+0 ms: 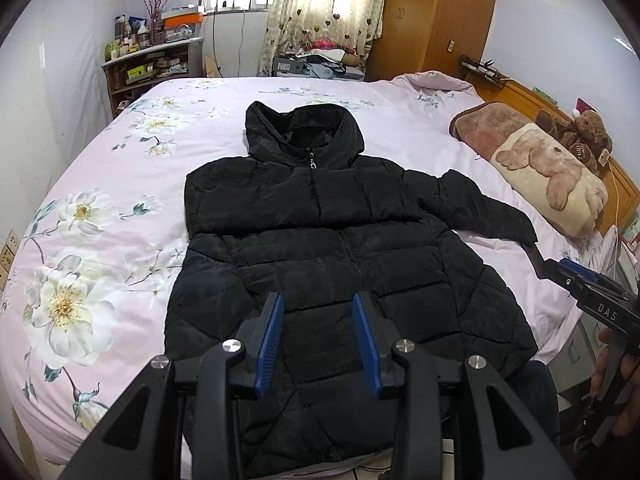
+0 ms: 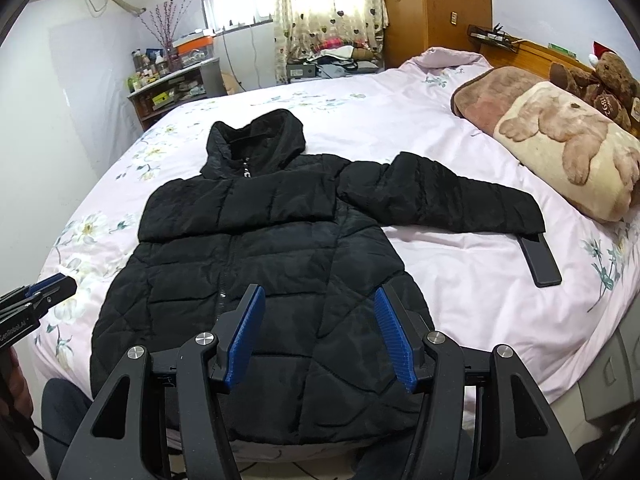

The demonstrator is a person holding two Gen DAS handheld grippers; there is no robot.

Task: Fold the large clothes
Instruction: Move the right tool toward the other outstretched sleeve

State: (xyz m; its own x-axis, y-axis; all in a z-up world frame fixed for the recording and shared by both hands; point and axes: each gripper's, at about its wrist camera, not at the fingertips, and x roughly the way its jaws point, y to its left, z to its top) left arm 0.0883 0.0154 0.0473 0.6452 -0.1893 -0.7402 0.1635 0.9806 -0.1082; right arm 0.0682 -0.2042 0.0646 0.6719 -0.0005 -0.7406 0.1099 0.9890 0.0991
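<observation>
On the bed (image 1: 120,152), the jacket (image 1: 320,240) has one sleeve folded across, the 3 o'clock sleeve (image 2: 448,196) still out; left tongs (image 1: 319,340) and right tongs (image 2: 320,336) gape empty.

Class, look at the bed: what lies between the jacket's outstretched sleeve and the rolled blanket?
Only bare floral bedsheet separates sleeve from blanket, clearest in the right wrist view.

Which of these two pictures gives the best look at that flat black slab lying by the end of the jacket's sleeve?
The right wrist view. There the black slab lies fully in sight on the pink bedspread, just beyond the sleeve cuff. In the left wrist view only a sliver of it shows, mostly hidden behind the right gripper.
</observation>
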